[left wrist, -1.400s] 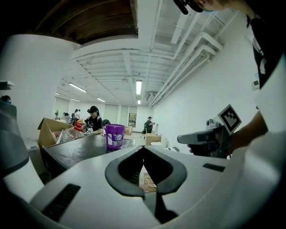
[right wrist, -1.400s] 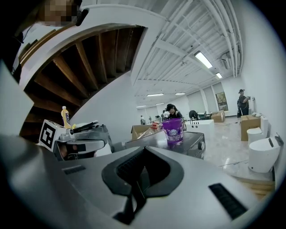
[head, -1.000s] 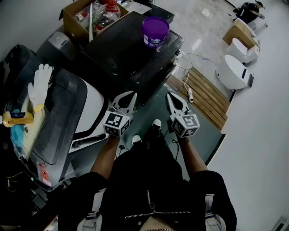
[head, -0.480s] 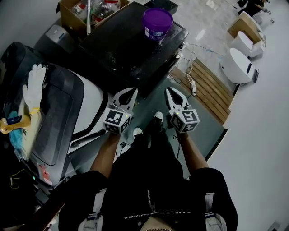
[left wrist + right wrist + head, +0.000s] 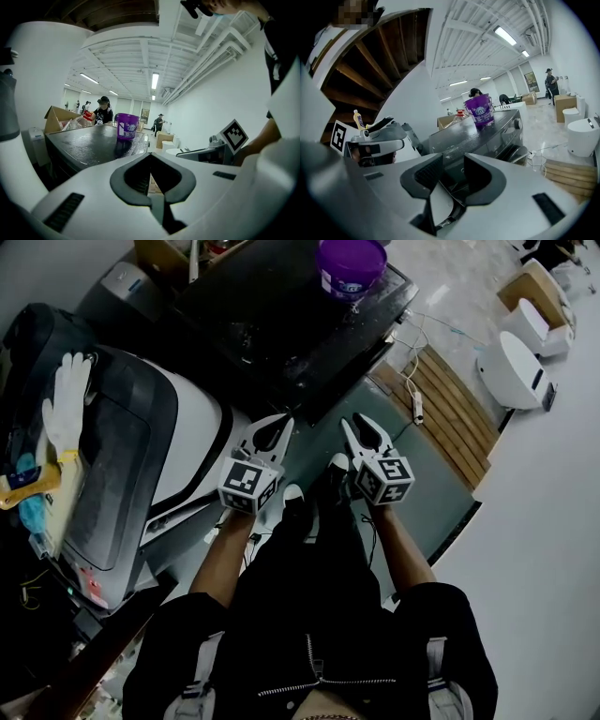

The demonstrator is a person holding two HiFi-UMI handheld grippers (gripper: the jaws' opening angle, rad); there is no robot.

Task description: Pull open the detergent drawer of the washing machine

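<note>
The black washing machine [image 5: 281,324] stands ahead with a purple bucket [image 5: 352,263] on its top. Both grippers hang in front of its near side, apart from it. My left gripper [image 5: 278,424] is shut, its tips meeting with nothing between them [image 5: 150,155]. My right gripper [image 5: 356,425] is opening, and a narrow empty gap shows between its tips [image 5: 453,159]. In the right gripper view the machine's dark front panel [image 5: 487,136] carries a knob [image 5: 516,123]. The jaws cover part of that panel, and I cannot make out the drawer.
A white and grey machine [image 5: 178,456] stands at the left with a white glove [image 5: 66,404] and a yellow bottle [image 5: 28,482] on it. A wooden slatted pallet [image 5: 450,418], a power strip [image 5: 417,409] and white appliances [image 5: 516,371] lie to the right. The person's shoes [image 5: 292,493] are below the grippers.
Both grippers have come down in front of the black machine. The right jaws have gone from shut to slightly parted. The left jaws stay shut.
</note>
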